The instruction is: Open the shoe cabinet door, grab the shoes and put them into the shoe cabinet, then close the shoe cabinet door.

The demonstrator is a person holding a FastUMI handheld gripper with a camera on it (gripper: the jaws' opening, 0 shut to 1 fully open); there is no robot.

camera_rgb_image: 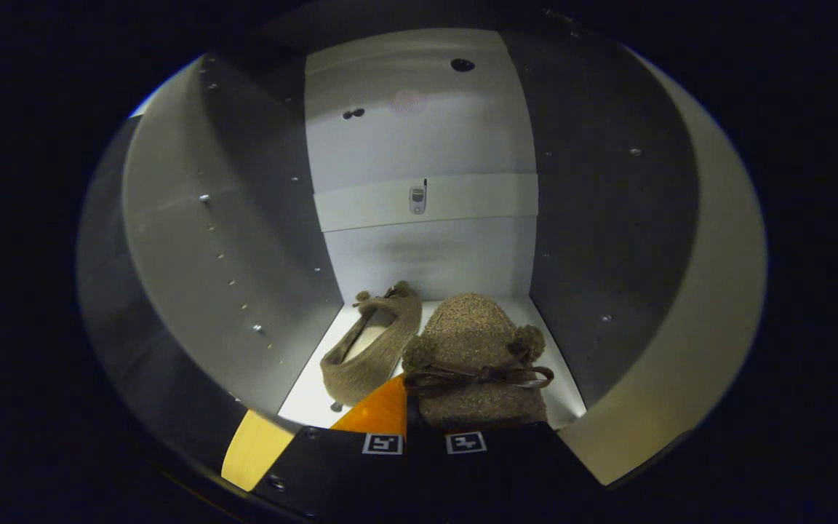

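Shoe [477,364] seemingly in gripper [425,426]

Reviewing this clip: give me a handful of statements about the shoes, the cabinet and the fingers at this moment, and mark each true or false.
1. Two shoes are inside the cabinet. True: the left shoe and the right shoe both lie on its floor.
2. The right shoe carries pompoms and a bow. True.
3. The left shoe is stacked on top of the right shoe. False: they lie side by side.
4. The cabinet door is shut in front of the shoes. False: the interior is open to the camera.
5. The gripper has its fingers spread wide around both shoes. False: the fingers sit close together at the near end of the right shoe; whether they grip it cannot be told.
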